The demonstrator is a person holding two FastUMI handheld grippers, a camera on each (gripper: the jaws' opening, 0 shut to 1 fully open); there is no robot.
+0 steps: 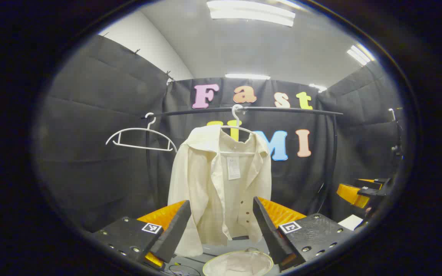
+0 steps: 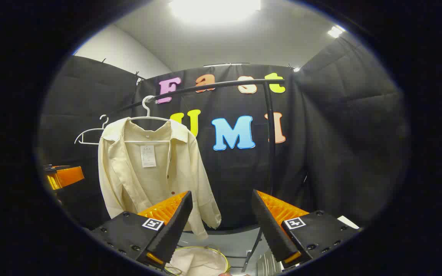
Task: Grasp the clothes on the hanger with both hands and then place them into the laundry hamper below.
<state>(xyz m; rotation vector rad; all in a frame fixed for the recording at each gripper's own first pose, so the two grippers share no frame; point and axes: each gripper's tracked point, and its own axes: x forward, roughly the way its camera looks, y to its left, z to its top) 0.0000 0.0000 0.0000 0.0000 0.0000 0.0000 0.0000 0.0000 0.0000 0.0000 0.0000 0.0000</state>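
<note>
Behind: rail [image 1: 282, 110]; both hand-held grippers [image 1: 221, 226] [image 2: 221, 226] released, off shirt [image 1: 221, 184]; risks dragging hanger [image 1: 237, 122] off, missing hamper [image 1: 240, 263].

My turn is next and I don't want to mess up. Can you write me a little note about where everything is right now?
Left tool: open, holding nothing, aimed at the shirt's lower front.
Right tool: open, holding nothing, with the shirt off to its left.
The cream shirt hangs unbuttoned on a white hanger on the black rail. An empty hanger hangs beside it.
The laundry hamper sits below the shirt.
Done: nothing yet, the shirt is not gripped.
Left: grip the shirt with both tools, take it off the hanger, drop it into the hamper.
</note>
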